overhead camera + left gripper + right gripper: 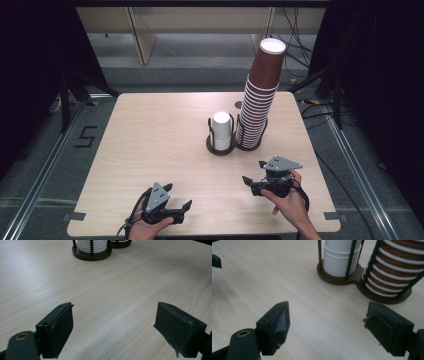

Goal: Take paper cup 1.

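Cups stand in a dark double holder [235, 146] toward the far right of the worktop [150, 150]: a short white stack [222, 129] in the left ring and a tall brown stack [260, 97] in the right ring, the brown one leaning a little and topped by a cup with a white base. In the right claw view the holder's thin black rods rise around both stacks, and the two round bases are joined. The right claw [256, 176], held in a hand [290, 200] near the front right edge, points toward the holder; its jaws are spread with bare wood between them, nothing pinched. The left claw [179, 196] rests at the front edge, left of centre, well apart from the cups; its jaws are also spread and empty, the white stack [91, 245] seen far ahead of them
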Motion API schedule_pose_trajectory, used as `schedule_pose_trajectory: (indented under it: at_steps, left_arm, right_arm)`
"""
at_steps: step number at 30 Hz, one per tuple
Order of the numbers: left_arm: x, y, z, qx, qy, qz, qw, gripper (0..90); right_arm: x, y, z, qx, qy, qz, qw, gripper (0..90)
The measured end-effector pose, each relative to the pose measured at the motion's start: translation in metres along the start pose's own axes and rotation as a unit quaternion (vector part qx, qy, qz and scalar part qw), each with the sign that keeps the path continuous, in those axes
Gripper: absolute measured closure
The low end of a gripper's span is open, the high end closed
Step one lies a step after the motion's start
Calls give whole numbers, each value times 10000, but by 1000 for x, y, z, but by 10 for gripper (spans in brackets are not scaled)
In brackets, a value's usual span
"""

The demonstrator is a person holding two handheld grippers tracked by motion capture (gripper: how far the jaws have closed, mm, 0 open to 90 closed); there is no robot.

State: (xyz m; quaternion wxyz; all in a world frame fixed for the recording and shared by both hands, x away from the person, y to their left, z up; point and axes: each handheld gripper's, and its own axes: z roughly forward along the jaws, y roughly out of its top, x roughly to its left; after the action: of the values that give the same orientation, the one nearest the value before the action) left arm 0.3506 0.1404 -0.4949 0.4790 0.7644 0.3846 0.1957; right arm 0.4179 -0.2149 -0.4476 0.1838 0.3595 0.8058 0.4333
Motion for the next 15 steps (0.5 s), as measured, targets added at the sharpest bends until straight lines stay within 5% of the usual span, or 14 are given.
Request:
schedule_pose_trajectory:
  at_steps: [15]
  left_arm:
    - [3,1,-3,42,88,-56,9999,148]
  right_arm:
    - [-4,53,23,-209,-57,-87,9997,283]
